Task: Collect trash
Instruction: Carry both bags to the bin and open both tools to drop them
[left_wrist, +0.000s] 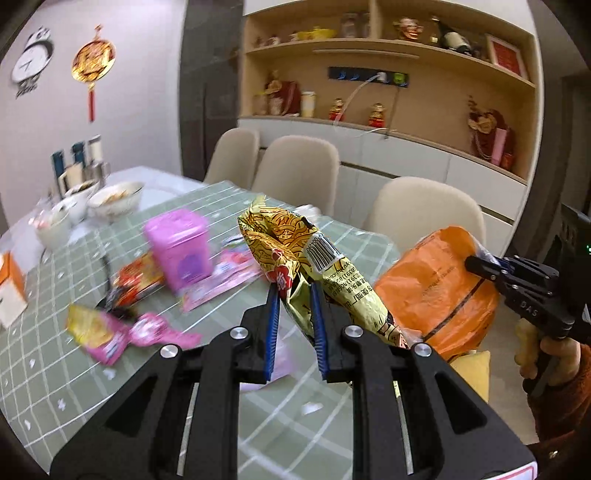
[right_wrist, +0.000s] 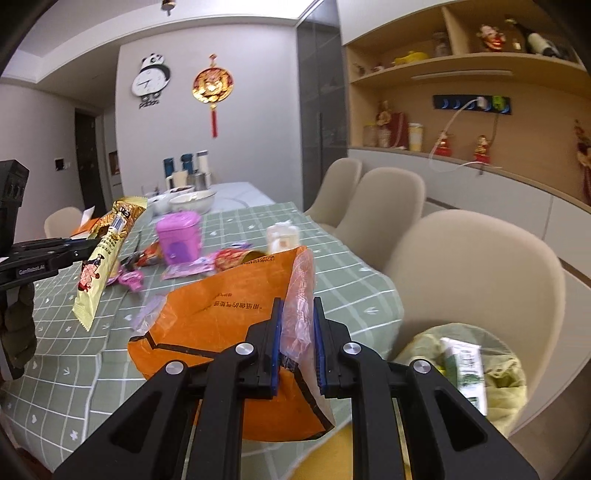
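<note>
My left gripper (left_wrist: 294, 291) is shut on a yellow snack wrapper (left_wrist: 325, 254) and holds it above the table; it also shows in the right wrist view (right_wrist: 103, 258). My right gripper (right_wrist: 298, 314) is shut on an orange plastic bag (right_wrist: 221, 314) and holds it over the table's near edge; the bag shows in the left wrist view (left_wrist: 439, 291) at the right. More wrappers lie on the green checked tablecloth (left_wrist: 221, 369): a yellow and pink one (left_wrist: 107, 332), a red one (left_wrist: 140, 280) and a flat pink one (left_wrist: 218, 284).
A pink box (left_wrist: 181, 247) stands among the wrappers. Several bowls (left_wrist: 114, 199) sit at the table's far end. Beige chairs (right_wrist: 469, 280) line the right side. A bin with a green liner (right_wrist: 476, 365) holding a carton stands by the nearest chair.
</note>
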